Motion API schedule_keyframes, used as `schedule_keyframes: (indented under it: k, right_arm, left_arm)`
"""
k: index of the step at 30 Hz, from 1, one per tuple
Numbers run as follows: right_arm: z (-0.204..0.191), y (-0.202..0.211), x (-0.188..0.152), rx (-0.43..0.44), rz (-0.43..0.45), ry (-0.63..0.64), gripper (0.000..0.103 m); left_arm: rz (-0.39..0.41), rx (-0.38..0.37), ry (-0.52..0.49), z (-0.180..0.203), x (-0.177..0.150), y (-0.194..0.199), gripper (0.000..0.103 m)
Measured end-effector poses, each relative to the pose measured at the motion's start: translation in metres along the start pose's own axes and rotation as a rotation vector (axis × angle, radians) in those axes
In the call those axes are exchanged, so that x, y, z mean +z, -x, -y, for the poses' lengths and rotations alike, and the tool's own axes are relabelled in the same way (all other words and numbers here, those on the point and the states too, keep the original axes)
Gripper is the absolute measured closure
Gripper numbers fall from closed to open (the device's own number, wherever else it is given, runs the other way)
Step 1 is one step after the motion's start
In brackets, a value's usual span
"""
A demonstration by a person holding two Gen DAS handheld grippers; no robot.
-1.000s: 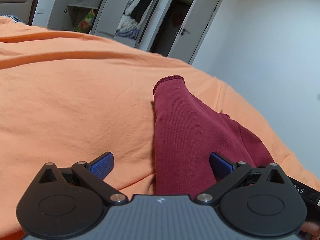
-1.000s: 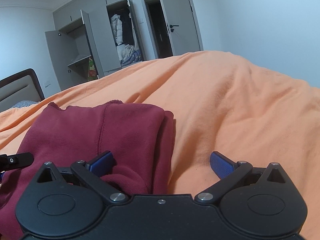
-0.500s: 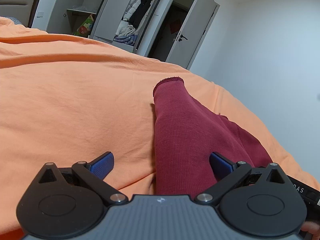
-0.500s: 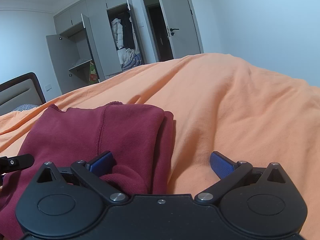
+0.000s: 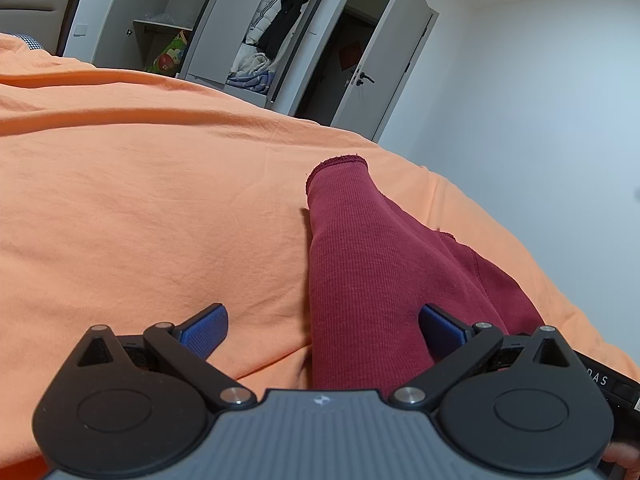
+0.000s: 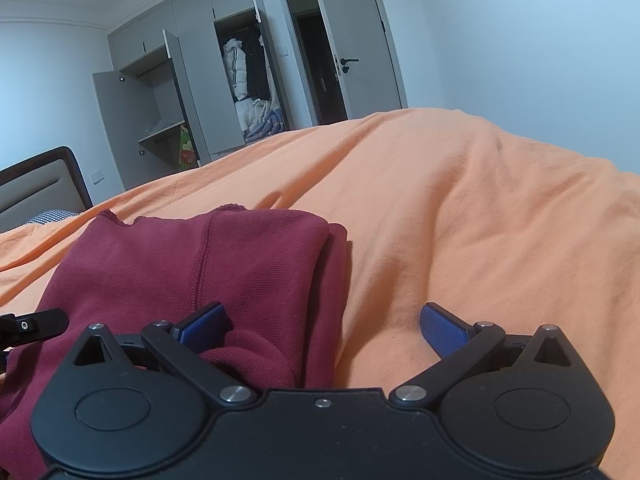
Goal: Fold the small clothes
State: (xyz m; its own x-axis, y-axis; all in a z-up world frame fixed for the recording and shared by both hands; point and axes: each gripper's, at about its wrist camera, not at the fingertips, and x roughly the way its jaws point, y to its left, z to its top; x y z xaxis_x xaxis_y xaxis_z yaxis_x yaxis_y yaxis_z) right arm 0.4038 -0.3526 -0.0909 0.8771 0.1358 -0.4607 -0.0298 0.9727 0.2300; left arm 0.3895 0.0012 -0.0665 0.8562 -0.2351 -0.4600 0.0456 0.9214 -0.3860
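Note:
A dark red knit garment (image 5: 372, 272) lies folded on the orange bedsheet (image 5: 140, 200), its ribbed cuff pointing away from me. My left gripper (image 5: 322, 330) is open, its blue pads straddling the near end of the ribbed part, right pad over the cloth and left pad over the sheet. In the right wrist view the same dark red garment (image 6: 240, 264) lies folded with a seam running down it. My right gripper (image 6: 322, 328) is open too, with the left pad above a raised fold at the garment's right edge and the right pad over bare orange bedsheet (image 6: 480, 240).
An open grey wardrobe (image 5: 256, 40) with hanging clothes and an open door (image 5: 380, 68) stand beyond the bed. A dark headboard (image 6: 44, 184) is at the left. Part of the other gripper (image 6: 32, 324) shows at the left edge of the right wrist view.
Both cameras have tipped slightly, so the wardrobe and door sit lower and the far wall shows more. The garment and both open grippers keep their places.

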Motion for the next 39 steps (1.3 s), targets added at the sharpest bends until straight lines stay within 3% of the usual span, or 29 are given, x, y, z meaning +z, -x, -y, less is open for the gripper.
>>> schedule_keyframes:
  k: [3, 7, 9, 12, 17, 21, 23, 25, 27, 30, 33, 35, 37, 39]
  right_arm:
    - [0.002, 0.01, -0.004, 0.014, 0.056, 0.0, 0.001]
    - [0.01, 0.023, -0.004, 0.095, 0.125, -0.033, 0.001]
    - [0.013, 0.024, -0.001, 0.114, 0.128, -0.046, 0.006]
    - [0.014, 0.021, 0.007, 0.158, 0.101, -0.053, 0.015]
    - [0.007, 0.012, 0.023, 0.219, 0.046, -0.033, 0.019]
    - [0.004, -0.009, 0.031, 0.183, -0.079, -0.035, 0.021]
    - [0.005, -0.013, 0.031, 0.18, -0.097, -0.056, 0.021]
    - [0.005, -0.012, 0.031, 0.173, -0.099, -0.077, 0.027]
    - [0.006, -0.009, 0.03, 0.181, -0.102, -0.1, 0.042]
    - [0.002, -0.007, 0.032, 0.169, -0.098, -0.105, 0.065]
    - [-0.004, -0.005, 0.035, 0.154, -0.095, -0.097, 0.076]
    - [-0.009, -0.003, 0.036, 0.145, -0.089, -0.084, 0.083]
    - [-0.013, 0.0, 0.039, 0.14, -0.074, -0.076, 0.086]
    - [-0.018, 0.007, 0.043, 0.143, -0.049, -0.077, 0.088]
  left_arm:
    - [-0.001, -0.005, 0.004, 0.001, 0.003, 0.001, 0.0]
    - [0.038, -0.031, 0.02, 0.004, 0.011, 0.015, 0.0]
    - [0.019, -0.041, 0.006, 0.007, 0.016, 0.016, 0.0]
    - [-0.08, -0.044, -0.042, 0.014, 0.022, 0.008, 0.0]
    - [-0.148, -0.034, -0.04, 0.017, 0.031, 0.0, 0.0]
    - [-0.184, -0.014, -0.041, 0.015, 0.037, -0.007, 0.0]
    - [-0.205, -0.016, -0.048, 0.016, 0.039, -0.01, 0.0]
    - [-0.225, -0.019, -0.045, 0.015, 0.041, -0.012, 0.0]
    - [-0.249, -0.028, -0.026, 0.012, 0.043, -0.014, 0.001]
    - [-0.275, -0.048, 0.02, 0.01, 0.048, -0.015, 0.011]
    - [-0.289, -0.114, 0.075, 0.006, 0.051, -0.013, 0.036]
    - [-0.285, -0.12, 0.093, 0.006, 0.051, -0.011, 0.042]
    - [-0.274, -0.117, 0.096, 0.006, 0.051, -0.008, 0.059]
    - [-0.256, -0.125, 0.123, 0.005, 0.053, -0.004, 0.068]
